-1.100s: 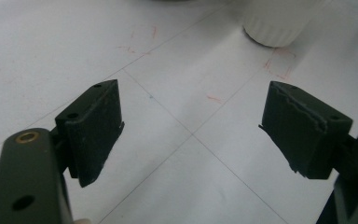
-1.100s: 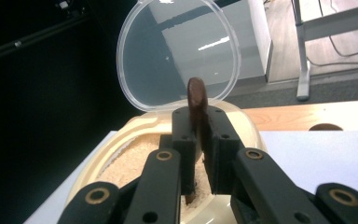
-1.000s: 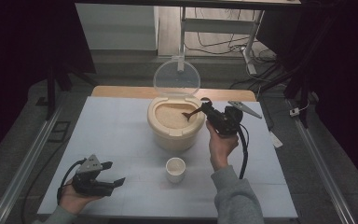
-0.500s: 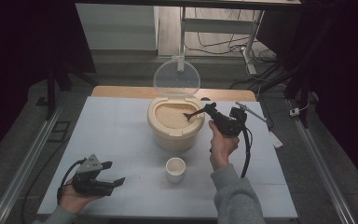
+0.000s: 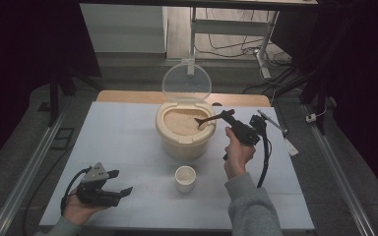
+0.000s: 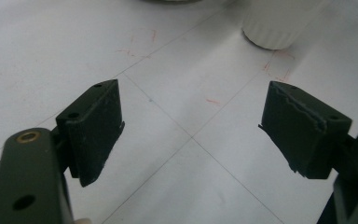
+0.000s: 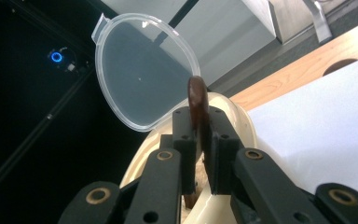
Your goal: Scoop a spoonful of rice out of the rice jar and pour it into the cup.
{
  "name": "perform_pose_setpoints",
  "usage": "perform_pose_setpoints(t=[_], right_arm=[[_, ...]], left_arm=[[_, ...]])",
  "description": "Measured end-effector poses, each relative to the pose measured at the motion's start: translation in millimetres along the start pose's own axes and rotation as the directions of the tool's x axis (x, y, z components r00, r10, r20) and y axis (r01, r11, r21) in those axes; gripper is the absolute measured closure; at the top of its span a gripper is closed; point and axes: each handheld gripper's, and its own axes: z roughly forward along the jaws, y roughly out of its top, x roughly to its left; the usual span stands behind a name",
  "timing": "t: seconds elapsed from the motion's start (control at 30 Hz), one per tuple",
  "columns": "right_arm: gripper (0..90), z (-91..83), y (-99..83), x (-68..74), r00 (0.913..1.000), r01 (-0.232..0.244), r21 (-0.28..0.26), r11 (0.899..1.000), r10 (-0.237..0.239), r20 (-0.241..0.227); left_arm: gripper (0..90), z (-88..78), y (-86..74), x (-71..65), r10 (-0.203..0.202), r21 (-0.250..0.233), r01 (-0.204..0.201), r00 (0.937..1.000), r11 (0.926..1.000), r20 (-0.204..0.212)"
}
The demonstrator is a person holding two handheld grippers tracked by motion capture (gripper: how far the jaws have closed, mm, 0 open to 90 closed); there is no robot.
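Note:
A cream tub full of pale grain stands mid-table, its clear lid tipped up behind it. My right gripper is shut on the handle of a dark brown spoon, whose bowl lies in the grain at the tub's right side. In the right gripper view the spoon is clamped edge-on between the pads of the gripper, with the lid beyond. A small white cup stands in front of the tub. My left gripper rests open at the front left; between its jaws lies bare table, the cup ahead.
A wooden strip runs along the table's far edge. A metal tool and a white piece lie at the right edge. Metal rails flank the table. The right gripper's cable hangs beside the forearm.
My right hand has drifted slightly right and down, keeping the spoon in the grain. The left gripper has stayed put.

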Motion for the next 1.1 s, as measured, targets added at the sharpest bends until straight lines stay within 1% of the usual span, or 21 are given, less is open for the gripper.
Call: perform_pose_setpoints(t=[0.13,0.23,0.3,0.37,0.47,0.53,0.6,0.7,0.73,0.83,0.9,0.93,0.97,1.0,1.03,1.07,1.1], right_arm=[[83.8,0.1,-0.5,-2.0,0.9993,-0.036,-0.003,0.999,0.036,0.006],[83.8,0.1,-0.2,-4.7,0.9965,-0.083,-0.012,0.996,0.083,-0.005],[83.8,-1.1,0.6,-5.8,0.9958,-0.092,-0.003,0.996,0.092,-0.01],[83.8,-1.1,0.9,-7.3,0.9951,-0.099,-0.01,0.995,0.099,-0.004],[83.8,-2.8,1.4,-11.8,0.9896,-0.143,-0.004,0.99,0.143,-0.015],[83.8,-3.9,1.6,-13.8,0.9833,-0.181,0.0,0.983,0.181,-0.014],[83.8,-3.8,1.5,-16.3,0.9779,-0.208,0.0,0.978,0.208,-0.022],[83.8,-4.2,1.8,-19.0,0.9718,-0.234,0.002,0.972,0.234,-0.03],[83.8,-4.3,2.1,-18.6,0.9684,-0.248,0.002,0.969,0.247,-0.032],[83.8,-4.6,2.8,-17.9,0.9643,-0.262,-0.007,0.965,0.261,-0.042],[83.8,-5.6,3.5,-18.9,0.9666,-0.253,-0.004,0.967,0.252,-0.045],[83.8,-6.1,3.8,-18.5,0.9645,-0.261,-0.007,0.965,0.26,-0.047],[83.8,-6.4,4.1,-19.0,0.9662,-0.254,-0.013,0.967,0.254,-0.046],[83.8,-7.2,4.4,-19.1,0.9661,-0.255,-0.015,0.967,0.254,-0.047],[83.8,-8.2,5.0,-18.7,0.9634,-0.264,-0.014,0.964,0.263,-0.051],[83.8,-8.7,5.4,-18.9,0.9648,-0.259,-0.019,0.966,0.257,-0.053],[83.8,-9.6,6.1,-19.0,0.9656,-0.255,-0.012,0.967,0.255,-0.053]], left_arm=[[20.3,-0.1,-0.1,-0.1,0.0,-0.001,0.0,1.0,1.0,0.001],[20.4,0.8,0.0,-0.4,0.002,0.003,-0.002,1.0,1.0,0.002],[20.4,1.4,0.1,-0.8,0.003,0.005,-0.003,1.0,1.0,0.002],[20.5,1.8,0.2,-1.0,0.003,0.005,-0.003,1.0,1.0,0.002],[20.6,1.9,0.3,-1.3,0.004,0.005,-0.004,1.0,1.0,0.003],[20.7,2.3,0.2,-1.1,0.004,0.006,-0.004,1.0,1.0,0.002],[20.7,2.3,0.0,-0.8,0.004,0.008,-0.004,1.0,1.0,0.002],[20.7,2.0,-0.1,-0.4,0.003,0.007,-0.003,1.0,1.0,0.001],[20.7,1.9,-0.1,-0.2,0.004,0.007,-0.004,1.0,1.0,0.001],[20.8,2.2,-0.1,-0.1,0.003,0.008,-0.003,1.0,1.0,0.001],[20.8,2.0,-0.1,-0.3,0.006,0.008,-0.006,1.0,0.9999,0.0],[20.8,1.9,-0.2,-0.3,0.005,0.008,-0.005,1.0,1.0,0.0],[20.8,1.6,-0.3,-0.1,0.005,0.008,-0.005,1.0,1.0,-0.001],[20.8,1.4,-0.4,0.2,0.004,0.007,-0.004,1.0,1.0,-0.002],[20.9,1.2,-0.4,0.5,0.004,0.006,-0.004,1.0,1.0,-0.002],[20.9,1.0,-0.4,0.6,0.003,0.006,-0.003,1.0,1.0,-0.003],[20.9,0.9,-0.4,0.6,0.004,0.006,-0.004,1.0,1.0,-0.004]])
